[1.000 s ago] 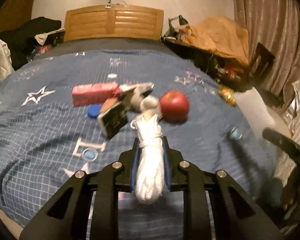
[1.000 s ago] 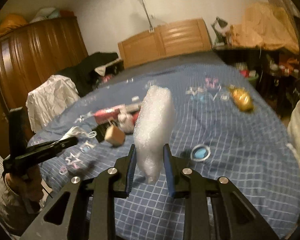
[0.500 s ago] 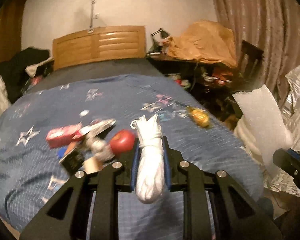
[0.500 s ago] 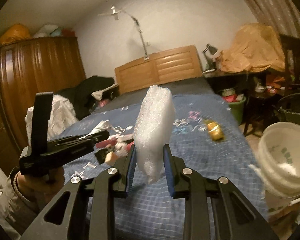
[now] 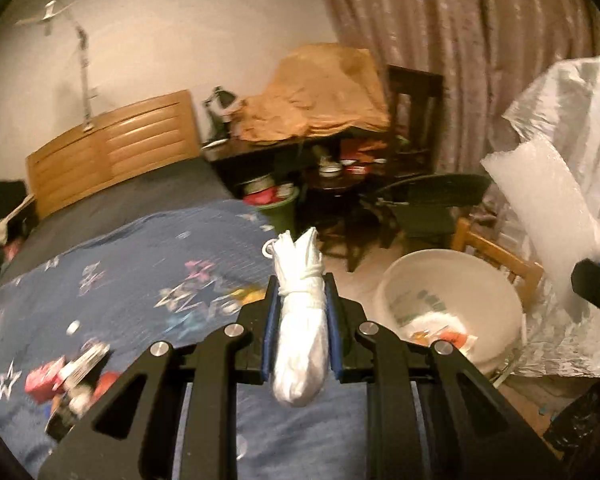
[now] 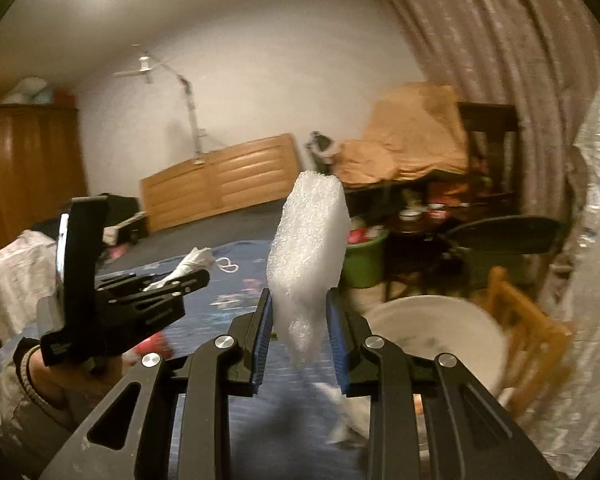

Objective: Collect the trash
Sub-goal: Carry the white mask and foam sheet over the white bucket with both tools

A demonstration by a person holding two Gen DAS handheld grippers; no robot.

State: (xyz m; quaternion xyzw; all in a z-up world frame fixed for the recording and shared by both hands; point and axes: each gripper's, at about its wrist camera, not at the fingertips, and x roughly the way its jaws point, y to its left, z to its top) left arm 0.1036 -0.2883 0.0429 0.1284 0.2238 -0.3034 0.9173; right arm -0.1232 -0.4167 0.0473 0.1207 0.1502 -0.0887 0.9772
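White cord bundle [image 5: 300,320] pinched in the left claw [image 5: 300,312], foam sheet [image 6: 308,264] in the right claw [image 6: 300,332]; both carried above the bed [image 5: 140,280] edge. Carrying step: next, bring each over the bucket [image 5: 452,304], apparently the trash bin, and release.

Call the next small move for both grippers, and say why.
Probably carry both on over the white tub before releasing. The left gripper is shut on the white bundle, the right gripper on the foam piece; the tub sits ahead, beside the bed.
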